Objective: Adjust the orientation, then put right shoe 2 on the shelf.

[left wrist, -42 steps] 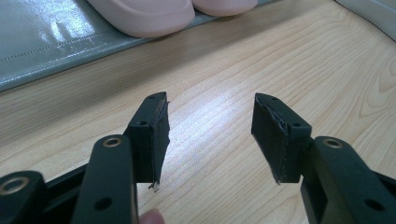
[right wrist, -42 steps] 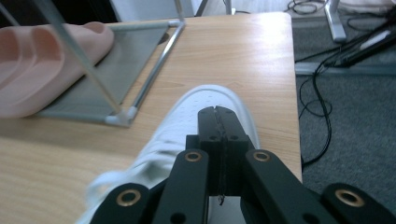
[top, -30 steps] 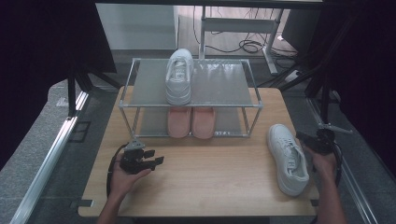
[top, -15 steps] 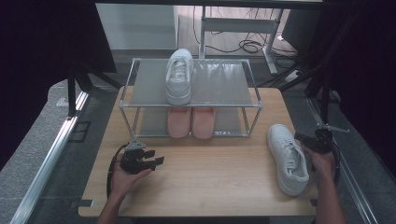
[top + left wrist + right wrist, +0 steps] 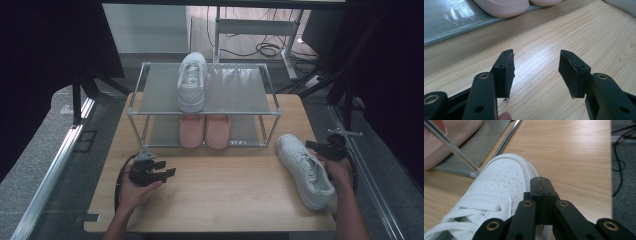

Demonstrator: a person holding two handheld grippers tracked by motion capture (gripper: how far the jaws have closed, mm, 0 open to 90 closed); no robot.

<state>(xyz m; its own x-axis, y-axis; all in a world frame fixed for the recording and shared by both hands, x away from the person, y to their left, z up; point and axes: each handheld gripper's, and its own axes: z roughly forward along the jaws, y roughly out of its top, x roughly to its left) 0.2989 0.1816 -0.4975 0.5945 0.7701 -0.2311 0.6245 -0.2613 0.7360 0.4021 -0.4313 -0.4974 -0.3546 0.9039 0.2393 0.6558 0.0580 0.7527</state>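
Two grippers flank the rack (image 5: 272, 112): right gripper (image 5: 541, 185), jaws closed w/ nothing between, sits just beside white sneaker (image 5: 305, 170) on the surface right of rack; left gripper (image 5: 536, 72), jaws apart & empty, front-left of rack.

A fixed camera looks forward and down from above the near edge of a wooden table (image 5: 220, 200), taking in a shoe rack (image 5: 205, 95) at the far side. A second camera sits low and close to the tabletop, left of the rack, facing its bottom shelf. A third sits low and close, right of the rack, facing the rack's near corner across a white shoe (image 5: 499, 185). All three share tabletop and rack.
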